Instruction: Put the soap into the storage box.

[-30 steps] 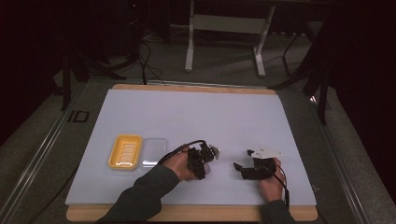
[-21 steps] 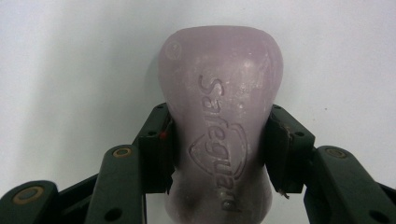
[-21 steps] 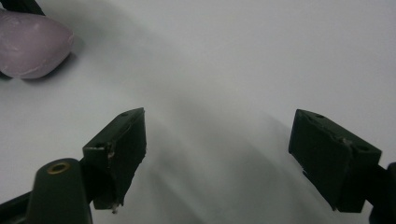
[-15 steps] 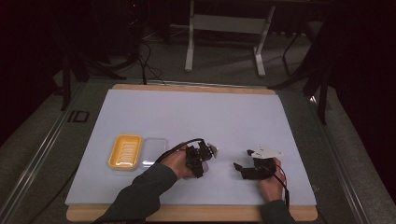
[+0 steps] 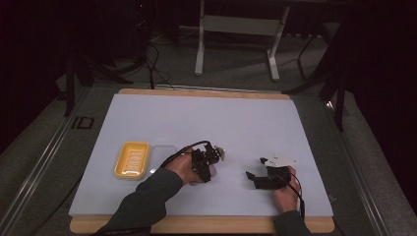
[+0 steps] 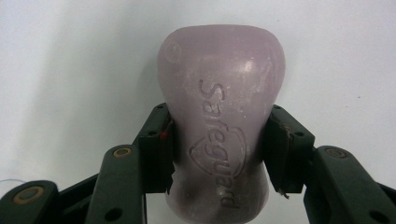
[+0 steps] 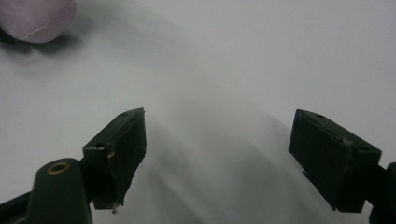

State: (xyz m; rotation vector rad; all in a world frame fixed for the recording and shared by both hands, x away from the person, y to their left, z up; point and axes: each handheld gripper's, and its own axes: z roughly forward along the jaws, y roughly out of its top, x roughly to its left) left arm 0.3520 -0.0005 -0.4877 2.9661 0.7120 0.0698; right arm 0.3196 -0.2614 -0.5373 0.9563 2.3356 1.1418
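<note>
A person's two sleeved forearms enter from the near edge of a wooden-rimmed table [image 5: 196, 225] covered by a white mat [image 5: 196, 118], each hand working a black two-jaw gripper. Nearest the camera on the right, the right gripper [image 7: 217, 154] rests low over the mat with its jaws spread wide and nothing between them; in the high view it [image 5: 252, 177] sits well apart from the other tool, a grey three-cornered plate on its top. At left, the left gripper [image 6: 217, 149] is clamped on a pale lilac bar of soap [image 6: 219, 126], both pads pressed against the narrowed waist of the bar. The brand name "Safeguard" is embossed along the bar's face, running lengthwise above a shield-shaped emblem, and a small round mark sits near the bar's far corner. From above, the left gripper [image 5: 210, 166] and soap [image 5: 212, 171] lie close to the middle of the mat's near half; whether the bar touches the mat cannot be told. A rounded end of the soap [image 7: 35, 18] also appears at the upper left of the right gripper view. Just beyond the left hand [image 5: 183, 167], a yellow ribbed soap dish [image 5: 131, 160] lies on the mat with a clear lid [image 5: 162, 156] just beside it. Farther back, the letters "ID" [image 5: 81, 122] are marked on the table surround beyond the mat's left edge, and the legs of a grey stand [image 5: 236, 29] rise from the dark floor.
</note>
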